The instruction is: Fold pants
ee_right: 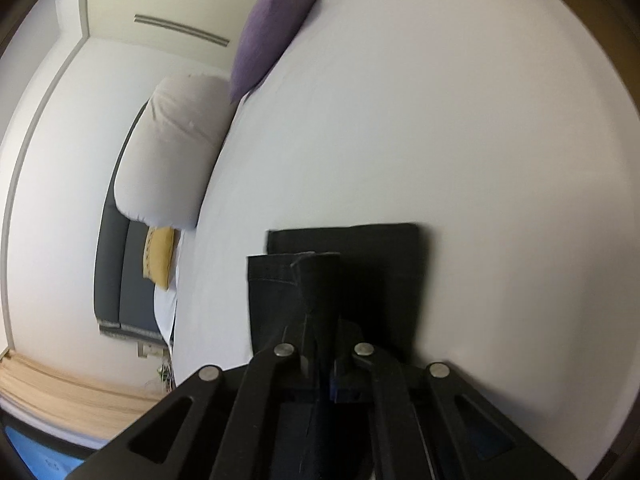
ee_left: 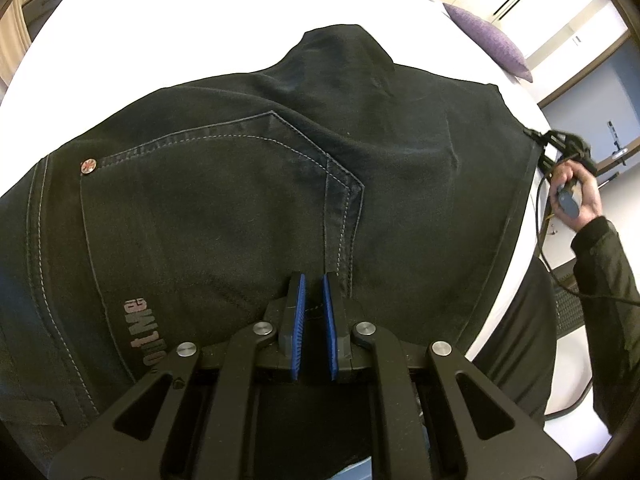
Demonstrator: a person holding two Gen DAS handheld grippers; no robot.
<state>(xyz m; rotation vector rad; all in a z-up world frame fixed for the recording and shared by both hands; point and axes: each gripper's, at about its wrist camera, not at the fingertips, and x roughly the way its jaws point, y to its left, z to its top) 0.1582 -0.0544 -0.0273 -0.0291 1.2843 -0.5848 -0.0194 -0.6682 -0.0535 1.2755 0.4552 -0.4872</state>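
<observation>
Black jeans [ee_left: 240, 168] lie spread on the white bed [ee_left: 180, 20], back pocket and a rivet facing up. My left gripper [ee_left: 314, 278] sits at the near waist edge, its blue pads [ee_left: 298, 312] almost together with dark denim pinched between them. At the far right, a person's hand [ee_left: 580, 196] holds my right gripper [ee_left: 538, 136] at the corner of the trouser leg. In the right wrist view, my right gripper [ee_right: 320, 320] is shut on the stitched hem [ee_right: 272, 276], and the lifted cloth hides its fingertips. The other leg end [ee_right: 360, 244] lies flat just beyond.
A purple cushion [ee_left: 492, 44] [ee_right: 276, 28] lies at the head of the bed, with a white pillow [ee_right: 172, 160] and a yellow cushion [ee_right: 160, 256] by the grey headboard. The bed's edge runs down the right of the left wrist view, with a cable [ee_left: 560, 276] beside it.
</observation>
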